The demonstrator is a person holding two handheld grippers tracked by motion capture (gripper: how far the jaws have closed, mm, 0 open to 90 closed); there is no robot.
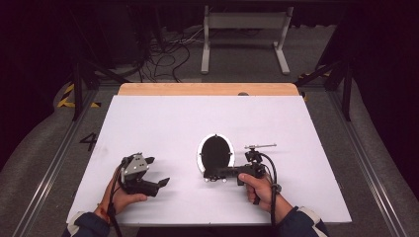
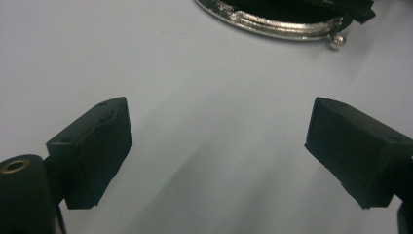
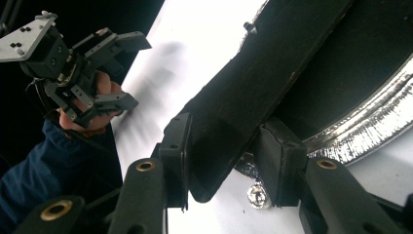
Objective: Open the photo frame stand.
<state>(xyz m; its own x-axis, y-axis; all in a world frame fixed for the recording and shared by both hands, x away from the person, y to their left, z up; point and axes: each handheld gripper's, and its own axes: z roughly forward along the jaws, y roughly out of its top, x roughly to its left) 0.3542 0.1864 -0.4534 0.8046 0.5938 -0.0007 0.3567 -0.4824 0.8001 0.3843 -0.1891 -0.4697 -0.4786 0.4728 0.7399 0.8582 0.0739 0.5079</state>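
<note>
An oval black case point(image 1: 216, 152) with a shiny silver rim point(image 3: 360, 131) lies flat near the middle of the white table. My right gripper point(image 1: 207, 176) reaches in from the right at the case's near end. In the right gripper view it point(image 3: 226, 161) is shut on a flat black flap point(image 3: 253, 83) of the case, just above a small silver ball clasp point(image 3: 256, 195). My left gripper point(image 1: 159, 171) is held just above the table, left of the case, open and empty. The left gripper view has its jaws wide apart point(image 2: 224, 146), with the silver rim point(image 2: 272, 22) and ball clasp point(image 2: 336, 41) beyond them.
The white sheet point(image 1: 163, 123) covers a wooden table whose far edge point(image 1: 207, 89) is bare. Past it on the floor are a white metal stand point(image 1: 244, 37) and loose cables point(image 1: 165, 57). Metal rails point(image 1: 54, 158) run along both sides.
</note>
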